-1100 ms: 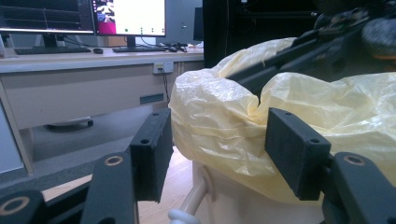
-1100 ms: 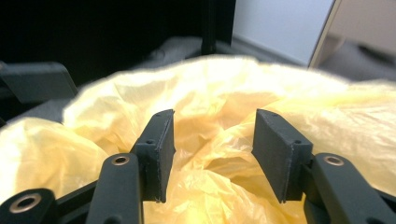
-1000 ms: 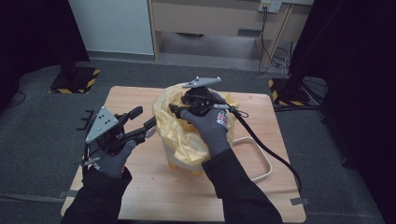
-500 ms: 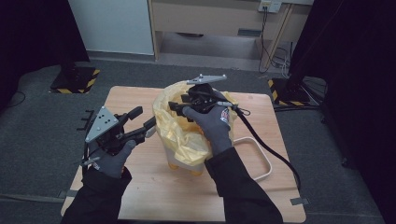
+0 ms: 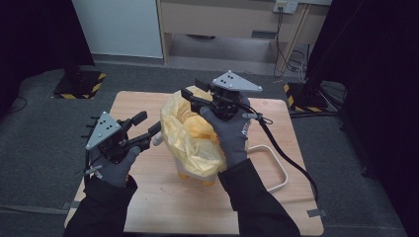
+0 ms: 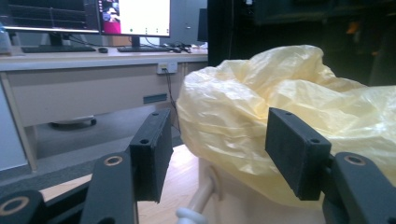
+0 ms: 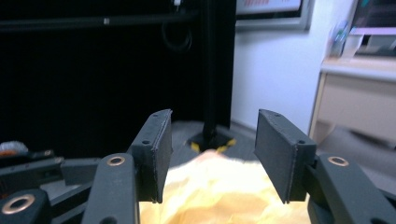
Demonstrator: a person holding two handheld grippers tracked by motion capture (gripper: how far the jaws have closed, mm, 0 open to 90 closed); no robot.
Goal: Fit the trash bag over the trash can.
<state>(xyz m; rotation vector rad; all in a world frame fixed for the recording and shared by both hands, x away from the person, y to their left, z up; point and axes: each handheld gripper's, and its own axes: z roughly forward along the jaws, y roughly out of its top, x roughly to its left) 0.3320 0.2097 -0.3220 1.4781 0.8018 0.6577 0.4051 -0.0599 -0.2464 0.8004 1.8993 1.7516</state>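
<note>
I see the wooden counter (image 5: 148, 197) across the middle of the high view, and at its centre a white bin (image 5: 195, 174) lined with a yellow plastic bag (image 5: 192, 136), the bag's rim billowing over the bin, seemingly for spreading around the edge. My right tongs (image 5: 191, 90), upper centre, hover above the bag's far rim; their jaws have just been opening and grip nothing. My left tongs (image 5: 146, 124), centre left, stand open just beside the bag's near edge, poised for a pinch. The bin's interior is hidden by plastic; the white handle (image 6: 198, 205) is cut off.
</note>
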